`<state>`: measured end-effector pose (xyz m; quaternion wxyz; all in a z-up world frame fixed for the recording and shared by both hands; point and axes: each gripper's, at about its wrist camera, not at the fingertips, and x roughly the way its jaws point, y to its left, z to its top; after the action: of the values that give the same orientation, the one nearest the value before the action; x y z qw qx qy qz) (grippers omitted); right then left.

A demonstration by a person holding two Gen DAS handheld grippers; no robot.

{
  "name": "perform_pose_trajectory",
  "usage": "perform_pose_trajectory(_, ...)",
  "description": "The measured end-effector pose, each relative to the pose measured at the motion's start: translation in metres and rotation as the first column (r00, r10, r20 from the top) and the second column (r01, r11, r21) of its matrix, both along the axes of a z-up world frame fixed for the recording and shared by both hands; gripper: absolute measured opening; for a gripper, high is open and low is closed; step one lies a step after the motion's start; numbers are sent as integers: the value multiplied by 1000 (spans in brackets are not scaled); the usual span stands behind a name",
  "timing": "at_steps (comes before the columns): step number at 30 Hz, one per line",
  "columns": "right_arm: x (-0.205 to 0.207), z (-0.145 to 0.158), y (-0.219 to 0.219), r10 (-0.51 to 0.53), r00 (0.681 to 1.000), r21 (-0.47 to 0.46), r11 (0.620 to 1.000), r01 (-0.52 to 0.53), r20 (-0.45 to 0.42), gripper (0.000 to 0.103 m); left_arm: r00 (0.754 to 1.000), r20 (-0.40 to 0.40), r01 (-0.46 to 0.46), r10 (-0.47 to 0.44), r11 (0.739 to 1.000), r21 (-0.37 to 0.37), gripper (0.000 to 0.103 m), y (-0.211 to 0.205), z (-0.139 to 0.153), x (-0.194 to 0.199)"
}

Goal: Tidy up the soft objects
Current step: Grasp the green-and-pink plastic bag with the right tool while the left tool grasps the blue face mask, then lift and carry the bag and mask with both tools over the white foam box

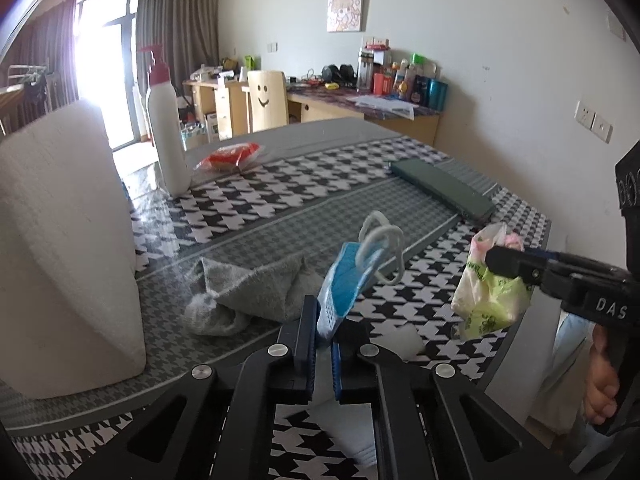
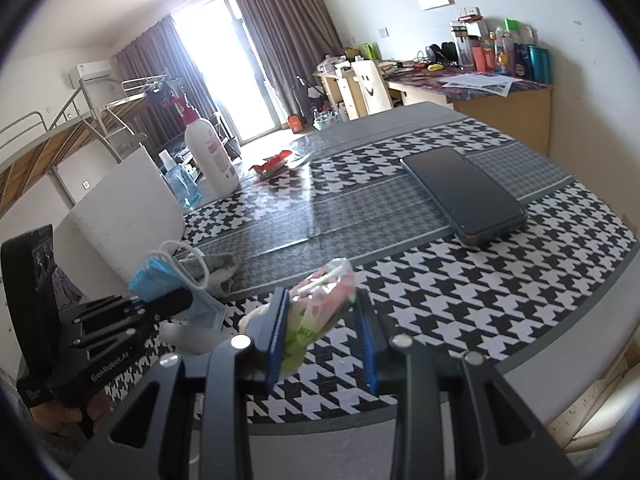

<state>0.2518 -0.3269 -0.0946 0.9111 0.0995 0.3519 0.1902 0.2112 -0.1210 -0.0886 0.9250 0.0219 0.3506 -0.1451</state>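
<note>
My left gripper (image 1: 323,330) is shut on a blue face mask (image 1: 346,276) with white ear loops and holds it above the table; it also shows in the right wrist view (image 2: 160,280). My right gripper (image 2: 322,320) holds a crumpled green and pink plastic bag (image 2: 316,308) against its left finger, with a gap to the right finger; the bag also shows in the left wrist view (image 1: 490,292). A grey towel (image 1: 256,292) lies crumpled on the table just behind the mask.
The table (image 1: 420,280) has a houndstooth cloth under glass. A white paper roll (image 1: 68,248) stands at the left, a white pump bottle (image 1: 166,132) and a red packet (image 1: 230,156) farther back. A dark phone (image 2: 468,194) lies at the right. A white pad (image 1: 400,338) lies near the front edge.
</note>
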Motion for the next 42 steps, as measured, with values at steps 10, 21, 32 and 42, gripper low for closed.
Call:
perform_pose_trajectory(10, -4, 8, 4, 10, 1000, -5, 1000, -10, 28, 36, 994, 107, -14, 15, 1000, -11, 6, 11, 30, -12)
perform_pose_trajectory(21, -9, 19, 12, 23, 998, -14, 1000, -23, 60, 36, 983, 182, -5, 9, 1000, -26, 3, 18, 48, -22)
perform_pose_trajectory(32, -12, 27, 15, 26, 997, -18, 1000, -24, 78, 36, 977, 214, -6, 11, 1000, -26, 2, 23, 61, -31)
perform_pose_trajectory(42, -14, 45, 31, 63, 990, -33, 998, -59, 123, 36, 968, 248, -34, 38, 999, -19, 2, 32, 77, -39)
